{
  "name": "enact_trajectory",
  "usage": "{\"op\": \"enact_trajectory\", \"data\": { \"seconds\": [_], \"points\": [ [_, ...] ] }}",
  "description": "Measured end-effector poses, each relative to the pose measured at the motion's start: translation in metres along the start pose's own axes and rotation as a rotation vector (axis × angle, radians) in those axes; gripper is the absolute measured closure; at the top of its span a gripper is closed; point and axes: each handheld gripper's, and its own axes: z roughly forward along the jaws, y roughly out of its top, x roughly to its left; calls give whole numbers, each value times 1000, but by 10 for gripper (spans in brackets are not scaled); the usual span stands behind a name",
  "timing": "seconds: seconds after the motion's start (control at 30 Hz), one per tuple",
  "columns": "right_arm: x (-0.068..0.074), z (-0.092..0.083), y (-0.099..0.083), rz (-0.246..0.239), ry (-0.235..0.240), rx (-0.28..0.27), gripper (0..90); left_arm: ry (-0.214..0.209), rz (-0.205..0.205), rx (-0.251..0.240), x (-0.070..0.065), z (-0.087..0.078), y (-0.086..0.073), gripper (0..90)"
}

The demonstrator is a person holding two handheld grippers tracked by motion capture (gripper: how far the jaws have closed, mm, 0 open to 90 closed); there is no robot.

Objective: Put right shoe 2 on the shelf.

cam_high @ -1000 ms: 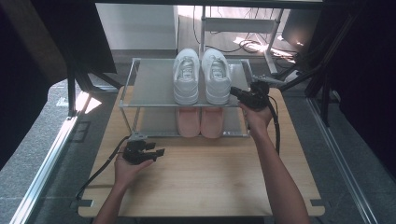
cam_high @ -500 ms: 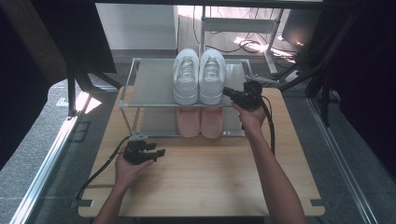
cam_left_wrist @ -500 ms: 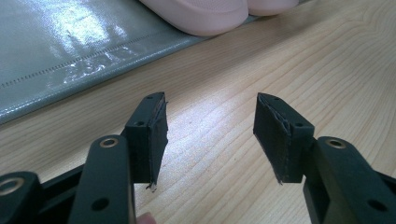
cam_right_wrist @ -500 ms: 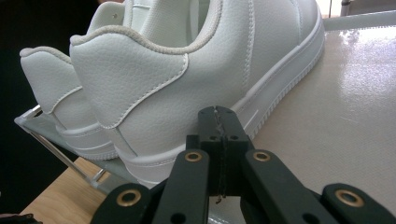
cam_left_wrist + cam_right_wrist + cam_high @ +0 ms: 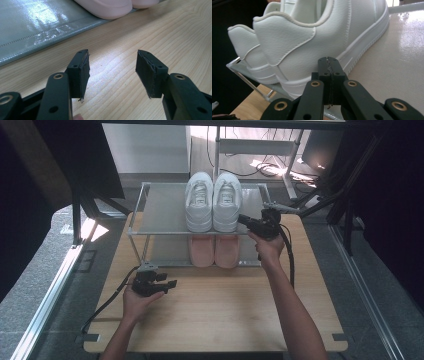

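Observation:
A pair of white sneakers stands on the top shelf [image 5: 162, 210] of a low two-tier rack, the left sneaker [image 5: 198, 202] beside the right sneaker [image 5: 226, 202]. Two pink slippers [image 5: 215, 252] lie on the lower shelf. My right gripper [image 5: 242, 219] is shut with nothing between its jaws, its tip at the outer heel side of the right sneaker [image 5: 312, 42]. I cannot tell whether the tip of the right gripper [image 5: 329, 60] touches the shoe. My left gripper [image 5: 172, 283] rests low over the wooden table [image 5: 225, 310], open and empty, pointing right.
In the left gripper view, my left gripper [image 5: 112, 60] is open over bare wood, with the grey lower shelf sheet [image 5: 37, 25] and the pink slippers [image 5: 107, 7] beyond. Black frame posts and cables stand behind and to the right of the rack.
My right gripper has edged left along the top shelf, from the shelf's right edge to the right sneaker's heel side. The left gripper has kept still.

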Motion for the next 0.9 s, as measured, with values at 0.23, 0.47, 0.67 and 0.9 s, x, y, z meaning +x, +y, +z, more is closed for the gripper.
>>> {"op": "enact_trajectory", "data": {
  "seconds": [0.23, 0.47, 0.67, 0.9],
  "points": [
    [-3, -16, -1, -5, 8, -47, 845, 0, 6, 2, 0, -1, 0, 455],
    [-8, -35, -5, -25, 12, -81, 765, 5, 6, -1, -1, -2, -1, 454],
    [-14, -55, -16, -45, 14, -103, 709, 9, -2, -5, -2, -3, 0, 454],
    [-20, -75, -32, -61, 17, -121, 671, 4, 4, 1, -2, -2, -1, 454]
  ]
}}
